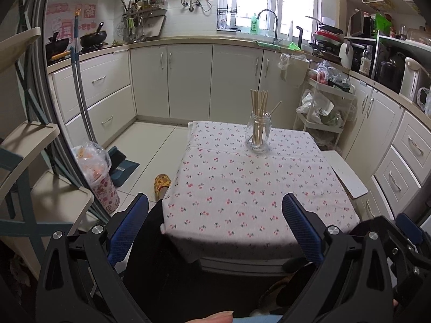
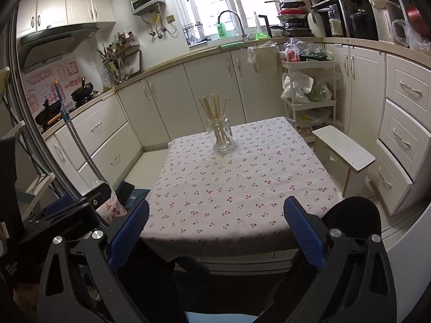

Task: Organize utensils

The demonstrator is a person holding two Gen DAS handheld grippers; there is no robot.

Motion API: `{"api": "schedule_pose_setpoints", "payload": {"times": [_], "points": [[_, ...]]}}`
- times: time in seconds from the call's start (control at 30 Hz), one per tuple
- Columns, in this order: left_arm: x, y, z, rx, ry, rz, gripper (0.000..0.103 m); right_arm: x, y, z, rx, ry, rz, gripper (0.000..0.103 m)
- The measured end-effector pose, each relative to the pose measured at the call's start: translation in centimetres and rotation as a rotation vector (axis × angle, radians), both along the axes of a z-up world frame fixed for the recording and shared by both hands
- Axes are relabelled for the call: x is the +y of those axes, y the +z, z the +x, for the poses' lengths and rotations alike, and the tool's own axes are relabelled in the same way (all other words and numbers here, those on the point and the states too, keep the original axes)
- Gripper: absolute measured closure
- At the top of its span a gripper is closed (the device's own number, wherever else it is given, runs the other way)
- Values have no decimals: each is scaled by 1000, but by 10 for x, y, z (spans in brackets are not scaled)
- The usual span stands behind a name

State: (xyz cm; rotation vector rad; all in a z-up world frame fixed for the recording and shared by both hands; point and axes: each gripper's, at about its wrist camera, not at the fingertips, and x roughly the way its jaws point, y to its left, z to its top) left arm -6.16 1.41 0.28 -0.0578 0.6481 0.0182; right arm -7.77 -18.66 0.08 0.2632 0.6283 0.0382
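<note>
Wooden chopsticks [image 1: 259, 113] are standing bundled in the glass jar [image 1: 257, 132] so they stay upright. Short of that jar, I am holding my left tool [image 1: 215, 228] wide and empty; my right tool [image 2: 215, 231] is likewise gaping, holding nothing, over the bench [image 1: 242, 188] edge nearest me.
</note>
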Motion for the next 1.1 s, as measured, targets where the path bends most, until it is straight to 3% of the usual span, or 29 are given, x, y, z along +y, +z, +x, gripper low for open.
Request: {"api": "schedule_pose_setpoints", "payload": {"times": [0.67,1.1], "points": [[6,7,1,2,17,-15,8,3,3,-5,-14,7,-18,7],[-3,9,-3,-2,-19,30,8,5,2,-7,-10,11,-17,7]]}}
